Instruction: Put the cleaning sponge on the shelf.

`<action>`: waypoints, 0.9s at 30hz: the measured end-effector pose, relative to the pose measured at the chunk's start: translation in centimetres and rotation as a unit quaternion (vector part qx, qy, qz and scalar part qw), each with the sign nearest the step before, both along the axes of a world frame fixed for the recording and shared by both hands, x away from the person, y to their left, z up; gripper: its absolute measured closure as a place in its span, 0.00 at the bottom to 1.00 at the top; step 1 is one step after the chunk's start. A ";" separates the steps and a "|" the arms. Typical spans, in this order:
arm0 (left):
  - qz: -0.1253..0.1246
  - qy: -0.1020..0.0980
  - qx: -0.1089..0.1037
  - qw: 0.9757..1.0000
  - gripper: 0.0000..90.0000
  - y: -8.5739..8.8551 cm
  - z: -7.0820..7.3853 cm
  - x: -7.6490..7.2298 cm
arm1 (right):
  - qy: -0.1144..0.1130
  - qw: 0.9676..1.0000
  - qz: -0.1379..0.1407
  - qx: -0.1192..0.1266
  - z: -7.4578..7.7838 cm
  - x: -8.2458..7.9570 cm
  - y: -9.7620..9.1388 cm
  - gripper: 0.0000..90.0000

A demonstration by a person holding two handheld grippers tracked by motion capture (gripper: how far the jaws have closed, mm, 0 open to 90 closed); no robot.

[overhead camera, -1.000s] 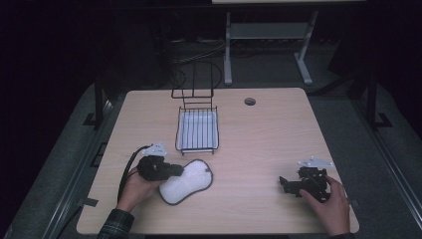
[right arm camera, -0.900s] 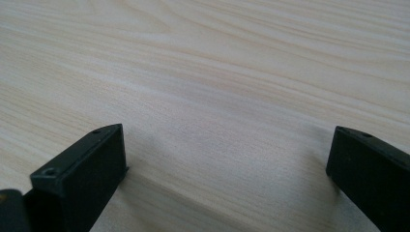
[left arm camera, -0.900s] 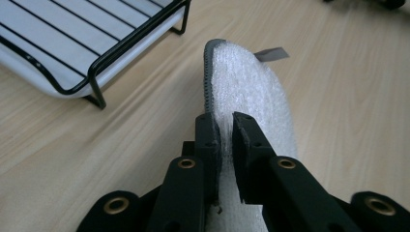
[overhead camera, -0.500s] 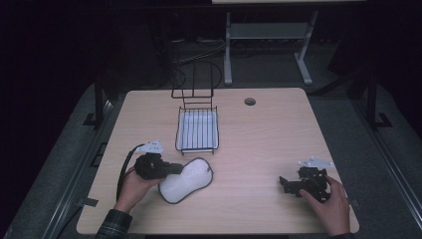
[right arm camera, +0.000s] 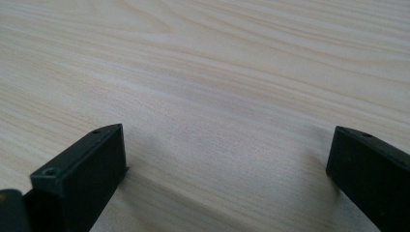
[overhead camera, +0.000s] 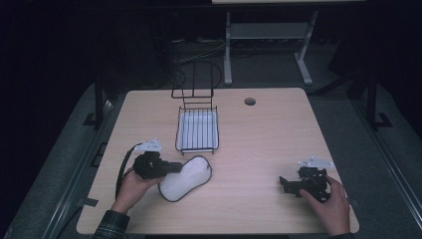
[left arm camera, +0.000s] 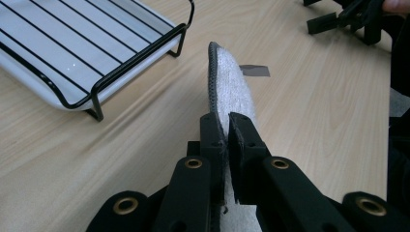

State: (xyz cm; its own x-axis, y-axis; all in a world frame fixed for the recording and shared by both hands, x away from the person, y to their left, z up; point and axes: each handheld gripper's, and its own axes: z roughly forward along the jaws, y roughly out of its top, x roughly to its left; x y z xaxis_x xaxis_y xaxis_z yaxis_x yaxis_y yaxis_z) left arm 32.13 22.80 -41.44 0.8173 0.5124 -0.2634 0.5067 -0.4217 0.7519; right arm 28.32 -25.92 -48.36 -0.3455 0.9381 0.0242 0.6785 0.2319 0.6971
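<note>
A white fuzzy pad [overhead camera: 188, 179] with dark edging lies on the wooden table [overhead camera: 259, 134] at the front left. My left gripper [overhead camera: 175, 167] comes at it from the left. Its jaws have just been closing and now pinch the pad's near edge. In the left gripper view the pad [left arm camera: 233, 84] stands on edge between the shut jaws of that gripper [left arm camera: 226, 123]. My right gripper [overhead camera: 284, 183] rests low at the front right, held by a hand. Its jaws [right arm camera: 227, 145] stand wide apart over bare wood, with nothing between them.
A black wire rack with a white tray [overhead camera: 197, 148] stands just beyond the pad; its upright wire back [overhead camera: 193, 79] rises at the far end. In the left gripper view the rack's rim [left arm camera: 135, 63] is at the upper left. A cable hole [overhead camera: 250, 101] sits in the far tabletop.
The left gripper has shifted slightly, and the pad has turned a little with its near edge lifted. The right hand has not moved.
</note>
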 end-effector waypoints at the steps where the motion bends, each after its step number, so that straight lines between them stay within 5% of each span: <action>1: -0.001 -0.003 -0.001 1.000 0.95 0.0 0.1 0.0 | 0.000 1.000 0.000 0.000 0.0 0.0 0.0 0.00; 27: 0.040 -0.023 -0.025 0.999 0.96 1.6 2.6 -0.2 | 0.000 1.000 0.000 0.000 0.0 0.0 0.0 0.00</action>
